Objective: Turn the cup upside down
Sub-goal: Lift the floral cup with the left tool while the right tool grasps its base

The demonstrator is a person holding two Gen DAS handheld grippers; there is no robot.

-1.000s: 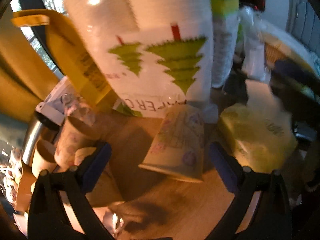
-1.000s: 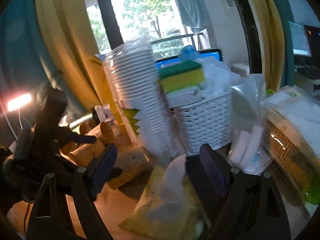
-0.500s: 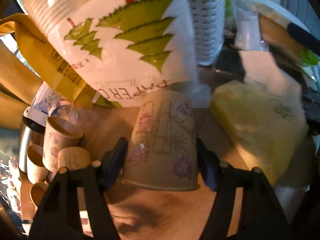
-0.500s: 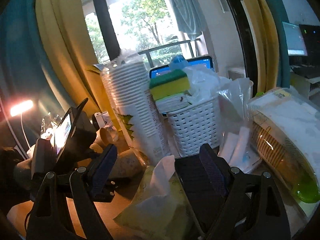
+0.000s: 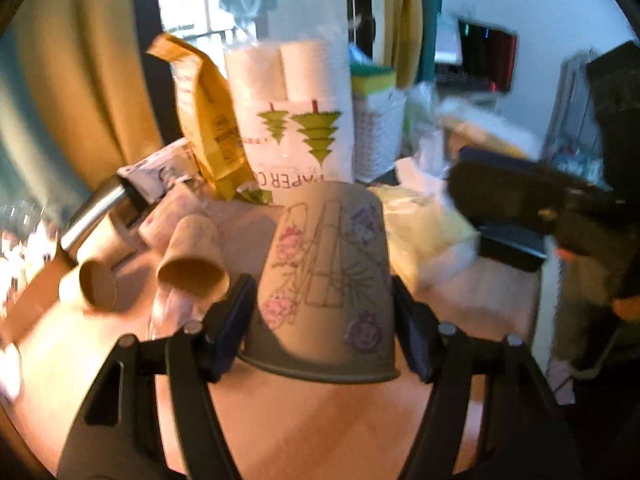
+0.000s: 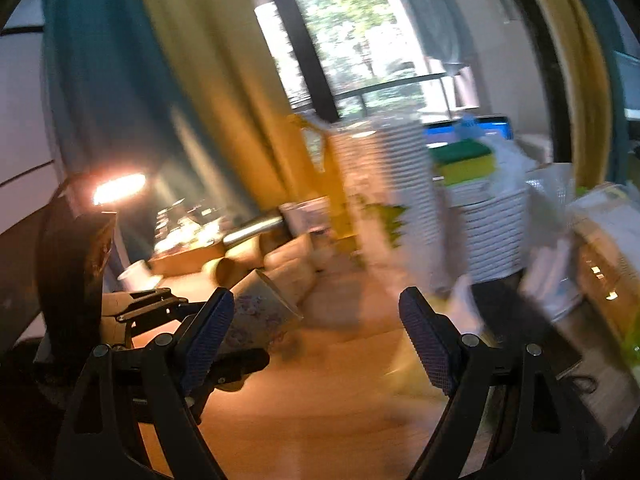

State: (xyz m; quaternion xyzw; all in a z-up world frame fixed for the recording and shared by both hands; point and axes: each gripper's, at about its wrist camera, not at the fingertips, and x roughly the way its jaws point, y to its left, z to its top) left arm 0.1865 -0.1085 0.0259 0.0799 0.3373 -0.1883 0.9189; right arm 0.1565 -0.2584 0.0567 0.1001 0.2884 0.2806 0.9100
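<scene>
A paper cup (image 5: 328,280) with flower drawings sits between the pads of my left gripper (image 5: 323,322), mouth down, base up, lifted above the wooden table (image 5: 304,420). The left gripper is shut on the cup's sides. In the right wrist view the same cup (image 6: 260,316) shows tilted at the left, held by the left gripper (image 6: 160,312). My right gripper (image 6: 316,340) is open and empty above the table (image 6: 320,420). It also shows in the left wrist view (image 5: 532,208) at the right, blurred.
Several loose paper cups (image 5: 192,264) lie on the table to the left. Behind stand a bag of stacked paper cups (image 5: 296,120), a yellow pouch (image 5: 208,120), a white basket (image 5: 378,136) with sponges, and a yellow tissue pack (image 5: 424,228).
The left gripper closed on the cup and lifted it off the table, tilting up. The right gripper swung left and drew back; its view is now blurred.
</scene>
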